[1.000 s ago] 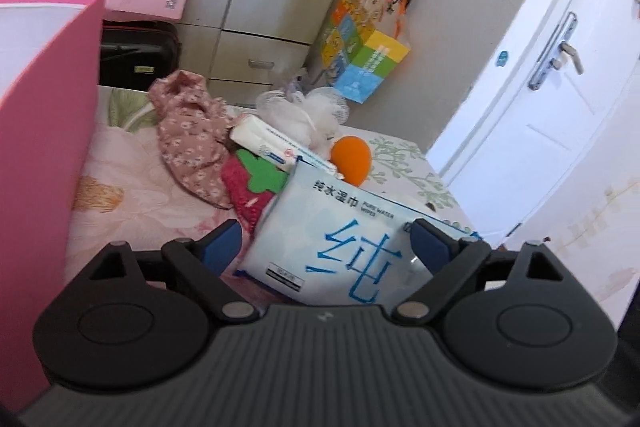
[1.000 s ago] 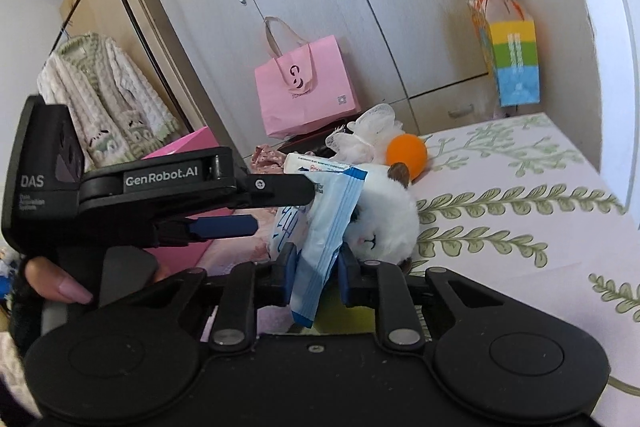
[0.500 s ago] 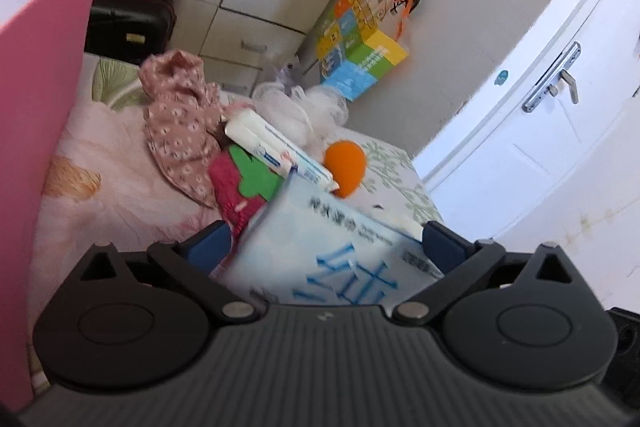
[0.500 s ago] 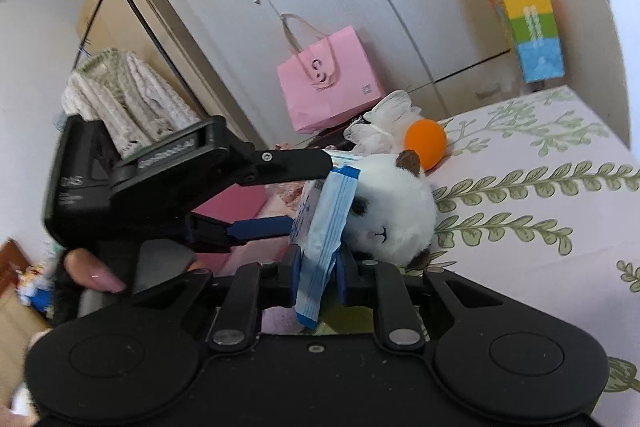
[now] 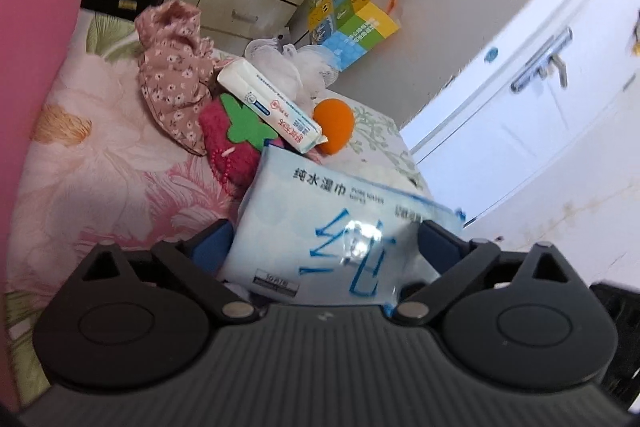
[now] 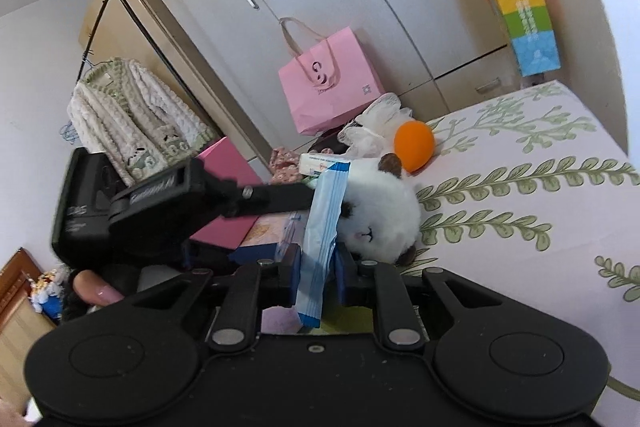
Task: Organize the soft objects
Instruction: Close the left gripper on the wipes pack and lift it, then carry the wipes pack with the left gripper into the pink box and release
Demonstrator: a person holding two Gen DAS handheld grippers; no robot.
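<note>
Blue-and-white wet wipes pack (image 5: 340, 235) was pinched at its edge by the right gripper (image 6: 318, 277) above the bed (image 6: 520, 227). Left gripper (image 5: 326, 241) straddled it, its spread jaws having just narrowed a bit, so a handover looked close.

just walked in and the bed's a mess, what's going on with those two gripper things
A person is sorting soft items on the floral bedspread with two handheld grippers. The right gripper is shut on the sealed edge of a flat blue-and-white wet wipes pack. The left gripper straddles the same pack across its width, its jaws having just been closing. A white plush panda, an orange ball and a pink floral cloth lie on the bed.
</note>
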